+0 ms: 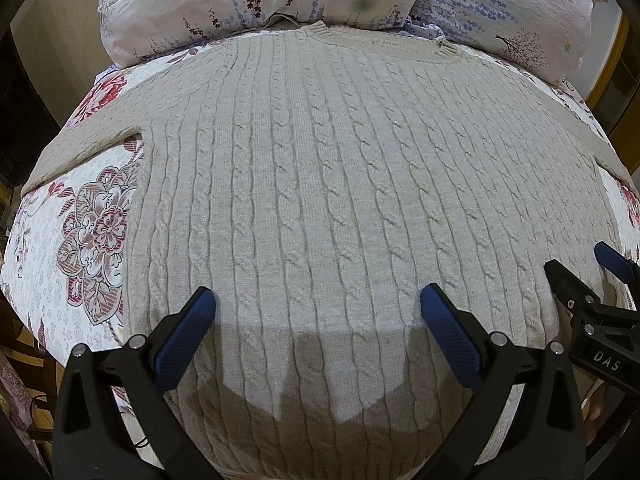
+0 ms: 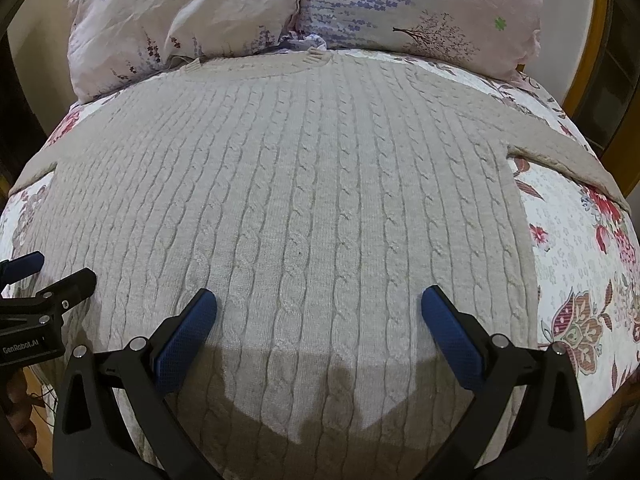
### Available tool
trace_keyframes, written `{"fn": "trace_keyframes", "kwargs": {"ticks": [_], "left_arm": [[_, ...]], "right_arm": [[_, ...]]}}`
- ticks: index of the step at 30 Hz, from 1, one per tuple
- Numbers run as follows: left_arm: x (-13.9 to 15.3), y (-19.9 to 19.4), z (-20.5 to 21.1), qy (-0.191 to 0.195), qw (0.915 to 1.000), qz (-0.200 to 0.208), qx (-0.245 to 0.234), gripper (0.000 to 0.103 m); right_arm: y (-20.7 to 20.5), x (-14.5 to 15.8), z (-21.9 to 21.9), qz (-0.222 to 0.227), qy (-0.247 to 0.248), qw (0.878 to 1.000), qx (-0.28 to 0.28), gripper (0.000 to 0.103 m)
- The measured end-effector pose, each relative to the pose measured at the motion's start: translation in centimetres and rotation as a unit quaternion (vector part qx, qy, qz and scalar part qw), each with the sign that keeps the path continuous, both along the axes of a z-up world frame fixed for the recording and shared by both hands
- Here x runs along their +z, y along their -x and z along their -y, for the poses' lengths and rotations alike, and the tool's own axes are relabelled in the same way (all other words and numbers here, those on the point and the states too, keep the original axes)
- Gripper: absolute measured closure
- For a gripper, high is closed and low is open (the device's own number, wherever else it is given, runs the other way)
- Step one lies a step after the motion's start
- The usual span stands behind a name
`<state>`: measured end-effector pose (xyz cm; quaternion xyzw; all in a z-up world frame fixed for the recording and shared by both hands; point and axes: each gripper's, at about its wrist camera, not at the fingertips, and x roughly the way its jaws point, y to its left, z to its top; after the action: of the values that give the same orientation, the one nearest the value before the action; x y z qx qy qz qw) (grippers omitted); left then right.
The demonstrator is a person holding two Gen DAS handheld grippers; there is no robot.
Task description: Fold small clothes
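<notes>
Here's the beige cable-knit sweater (image 1: 320,184), spread flat across the bed (image 1: 60,272), covering most of its width. The neckline sits up at the far edge, right against the two floral pillows (image 1: 256,0), and the hem runs along the near edge beneath both grippers.

One sleeve angles out toward the bed's left edge, lying over the flowered quilt; the other stretches off toward the right edge. The knit lies smooth, the cable ribs running straight from hem to collar, with no fold in it yet.

The left gripper (image 1: 318,316) hovers low over the hem on the left half of the sweater, its blue-padded fingers (image 1: 188,332) spread wide with nothing between them but the knit below. Whether the tips touch the fabric, hard to say.

The right gripper (image 2: 319,316) hangs over the hem on the right half, fingers (image 2: 450,332) likewise parted and holding nothing. The two grippers sit side by side, close together: each one shows at the edge of the other's view. Their shadows fall on the hem in front of them. Wooden bed frame (image 2: 592,60) visible beyond the right edge.
</notes>
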<state>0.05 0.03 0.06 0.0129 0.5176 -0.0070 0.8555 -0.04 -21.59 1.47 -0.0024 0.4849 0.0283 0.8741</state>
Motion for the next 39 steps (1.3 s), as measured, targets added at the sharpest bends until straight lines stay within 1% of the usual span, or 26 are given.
{"fn": "trace_keyframes", "kwargs": {"ticks": [8, 10, 12, 14, 15, 16, 17, 18, 19, 20, 21, 22, 23, 24, 25, 27, 28, 29, 30, 31, 33, 34, 35, 36, 38, 39], "left_arm": [[0.0, 0.3, 0.0, 0.001, 1.0000, 0.005, -0.001, 0.002], [0.0, 0.4, -0.1, 0.001, 1.0000, 0.008, -0.001, 0.002], [0.1, 0.5, 0.0, 0.002, 1.0000, 0.008, -0.004, 0.002], [0.4, 0.4, -0.4, 0.014, 0.9999, 0.004, -0.005, 0.002], [0.6, 0.3, -0.7, 0.023, 0.9997, 0.006, -0.002, 0.002], [0.9, 0.2, -1.2, 0.033, 0.9994, 0.010, 0.005, 0.002], [1.2, 0.0, -1.8, 0.044, 0.9988, 0.016, 0.015, 0.002], [1.6, -0.2, -2.7, 0.061, 0.9974, 0.027, 0.028, 0.002], [1.8, -0.3, -3.3, 0.070, 0.9964, 0.033, 0.035, 0.002], [2.2, -0.6, -4.4, 0.092, 0.9932, 0.050, 0.051, 0.002], [2.5, -0.7, -5.1, 0.102, 0.9912, 0.059, 0.061, 0.002], [2.8, -0.8, -5.9, 0.107, 0.9886, 0.072, 0.077, 0.002], [3.2, -1.0, -6.5, 0.104, 0.9865, 0.083, 0.095, 0.002], [3.4, -1.2, -6.9, 0.098, 0.9855, 0.090, 0.105, 0.002], [3.8, -1.5, -7.5, 0.087, 0.9841, 0.098, 0.120, 0.002], [4.1, -2.1, -8.6, 0.078, 0.9819, 0.099, 0.141, 0.002], [4.3, -2.1, -9.1, 0.075, 0.9807, 0.101, 0.150, 0.002], [4.5, -2.3, -9.8, 0.071, 0.9787, 0.104, 0.162, 0.002], [4.6, -2.2, -10.2, 0.071, 0.9775, 0.106, 0.168, 0.002], [4.9, -2.3, -11.3, 0.077, 0.9746, 0.110, 0.179, 0.002], [5.4, -2.2, -13.0, 0.084, 0.9692, 0.118, 0.199, 0.002], [5.8, -2.3, -14.5, 0.089, 0.9639, 0.124, 0.218, 0.002], [6.0, -2.4, -15.7, 0.094, 0.9597, 0.129, 0.231, 0.002], [6.1, -2.6, -17.0, 0.103, 0.9550, 0.132, 0.245, 0.002], [6.1, -3.2, -20.4, 0.136, 0.9403, 0.136, 0.280, 0.002], [6.0, -3.5, -21.8, 0.151, 0.9335, 0.134, 0.296, 0.002]], "right_arm": [[0.4, -0.1, 0.2, 0.014, -0.004, 0.999, 0.029, 0.001], [0.2, 0.0, 0.4, 0.004, -0.010, 0.999, 0.053, 0.001], [-0.4, 0.5, 1.6, -0.009, -0.031, 0.997, 0.067, 0.001], [-1.3, 2.1, 5.6, 0.016, -0.072, 0.997, 0.022, 0.001], [-2.2, 3.2, 9.2, 0.038, -0.095, 0.995, -0.024, 0.001], [-2.7, 3.8, 11.5, 0.048, -0.108, 0.992, -0.053, 0.004], [-3.5, 4.4, 15.0, 0.058, -0.125, 0.986, -0.096, 0.011], [-4.3, 4.8, 18.3, 0.061, -0.138, 0.979, -0.138, 0.018], [-5.3, 5.0, 23.2, 0.060, -0.159, 0.965, -0.201, 0.033], [-5.8, 5.0, 26.6, 0.060, -0.179, 0.951, -0.245, 0.045], [-6.2, 4.8, 30.1, 0.060, -0.199, 0.934, -0.290, 0.050], [-6.5, 4.2, 34.3, 0.058, -0.225, 0.908, -0.347, 0.058], [-6.7, 3.6, 37.5, 0.055, -0.246, 0.885, -0.391, 0.062], [-6.8, 2.9, 40.1, 0.054, -0.261, 0.865, -0.426, 0.062], [-7.0, 2.5, 41.6, 0.050, -0.267, 0.853, -0.446, 0.062], [-7.6, 1.1, 44.0, 0.036, -0.280, 0.834, -0.474, 0.063], [-7.7, 0.6, 44.3, 0.031, -0.283, 0.831, -0.478, 0.071], [-7.9, -0.1, 44.6, 0.028, -0.289, 0.829, -0.478, 0.083], [-8.2, -0.3, 44.8, 0.035, -0.285, 0.829, -0.481, 0.088], [-8.7, -0.5, 44.8, 0.037, -0.272, 0.835, -0.476, 0.093], [-9.3, 0.0, 45.0, 0.041, -0.257, 0.845, -0.467, 0.095], [-9.8, 1.2, 44.1, 0.060, -0.232, 0.858, -0.454, 0.096], [-10.3, 2.6, 42.9, 0.080, -0.217, 0.869, -0.437, 0.096], [-11.0, 4.7, 40.7, 0.108, -0.203, 0.888, -0.398, 0.096], [-12.3, 7.7, 36.8, 0.143, -0.198, 0.911, -0.333, 0.096], [-12.9, 9.5, 33.7, 0.163, -0.201, 0.922, -0.290, 0.096]]}}
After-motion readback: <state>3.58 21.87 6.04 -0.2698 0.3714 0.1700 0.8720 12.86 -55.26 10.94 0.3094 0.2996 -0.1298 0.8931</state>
